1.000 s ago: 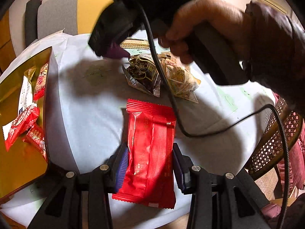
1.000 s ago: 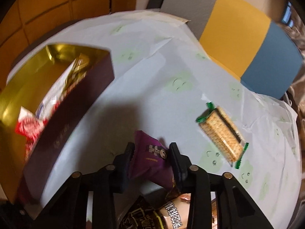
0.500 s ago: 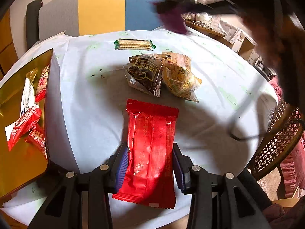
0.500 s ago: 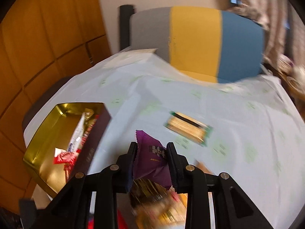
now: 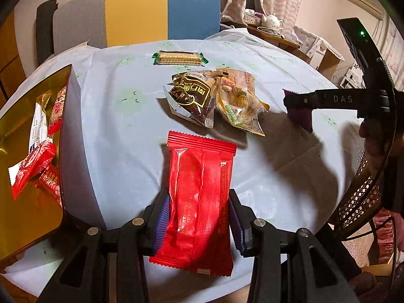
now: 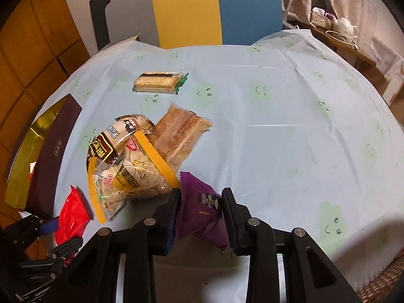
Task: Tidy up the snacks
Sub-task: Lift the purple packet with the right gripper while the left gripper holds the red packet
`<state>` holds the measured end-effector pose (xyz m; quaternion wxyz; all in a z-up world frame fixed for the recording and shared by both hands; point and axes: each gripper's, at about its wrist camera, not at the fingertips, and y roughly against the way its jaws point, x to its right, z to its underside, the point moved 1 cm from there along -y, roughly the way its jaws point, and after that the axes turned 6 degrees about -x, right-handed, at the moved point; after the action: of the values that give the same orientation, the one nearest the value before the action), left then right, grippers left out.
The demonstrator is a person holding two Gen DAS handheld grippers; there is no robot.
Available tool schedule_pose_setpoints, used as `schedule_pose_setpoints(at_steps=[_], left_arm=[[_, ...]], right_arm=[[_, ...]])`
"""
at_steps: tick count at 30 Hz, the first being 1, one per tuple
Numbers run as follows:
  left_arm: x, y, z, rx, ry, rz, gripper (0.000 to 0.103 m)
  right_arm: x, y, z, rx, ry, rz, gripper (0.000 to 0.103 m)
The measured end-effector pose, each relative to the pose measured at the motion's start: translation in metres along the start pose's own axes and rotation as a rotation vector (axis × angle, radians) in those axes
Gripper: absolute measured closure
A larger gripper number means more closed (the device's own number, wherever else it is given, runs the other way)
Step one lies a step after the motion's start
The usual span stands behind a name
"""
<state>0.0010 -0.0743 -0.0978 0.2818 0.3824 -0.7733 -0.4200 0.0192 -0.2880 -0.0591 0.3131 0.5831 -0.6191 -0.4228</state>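
My left gripper (image 5: 199, 217) is shut on a long red snack packet (image 5: 199, 189) low over the table's near edge. My right gripper (image 6: 202, 202) holds a small purple packet (image 6: 202, 212) above the table's right side; its jaws are opening, but both pads still touch the packet. In the left wrist view the right gripper (image 5: 287, 101) reaches in from the right with the purple packet (image 5: 301, 117) hanging from it. A gold-lined box (image 5: 70, 116) with several red and white packets stands at the left. A brown packet (image 5: 192, 96), a seed packet (image 5: 240, 108) and a cracker pack (image 5: 179, 58) lie mid-table.
A pale blue tablecloth (image 6: 277, 126) covers the round table. A grey, yellow and blue chair back (image 5: 141, 10) stands behind it. A side table with a teapot (image 5: 271, 21) is at the back right, and a wicker chair (image 5: 361, 202) stands at the right edge.
The right gripper swung with the purple packet from beside the box, over the snack pile, to the table's right side, rolling as it went. The left gripper and red packet stayed put.
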Motion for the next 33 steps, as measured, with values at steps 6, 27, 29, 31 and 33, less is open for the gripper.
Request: schedule_pose_setpoints(at_steps=[6,27,29,31,33], left_arm=[[0.0,0.0,-0.001,-0.003,0.006,-0.004,0.059],[0.0,0.001,0.0,0.002,0.006,-0.008,0.058],[0.001,0.001,0.0,0.001,-0.001,-0.016,0.058],[0.002,0.001,-0.001,-0.001,-0.009,-0.022,0.059],[0.003,0.002,-0.002,-0.008,-0.013,-0.031,0.06]], right_arm=[[0.001,-0.001,0.001,-0.003,-0.028,-0.065,0.045],[-0.015,-0.003,0.02,0.001,0.0,-0.006,0.064],[-0.014,-0.004,0.021,0.003,0.008,-0.005,0.064],[-0.014,-0.004,0.023,0.008,0.012,-0.008,0.063],[-0.013,-0.005,0.023,0.009,0.009,-0.01,0.061]])
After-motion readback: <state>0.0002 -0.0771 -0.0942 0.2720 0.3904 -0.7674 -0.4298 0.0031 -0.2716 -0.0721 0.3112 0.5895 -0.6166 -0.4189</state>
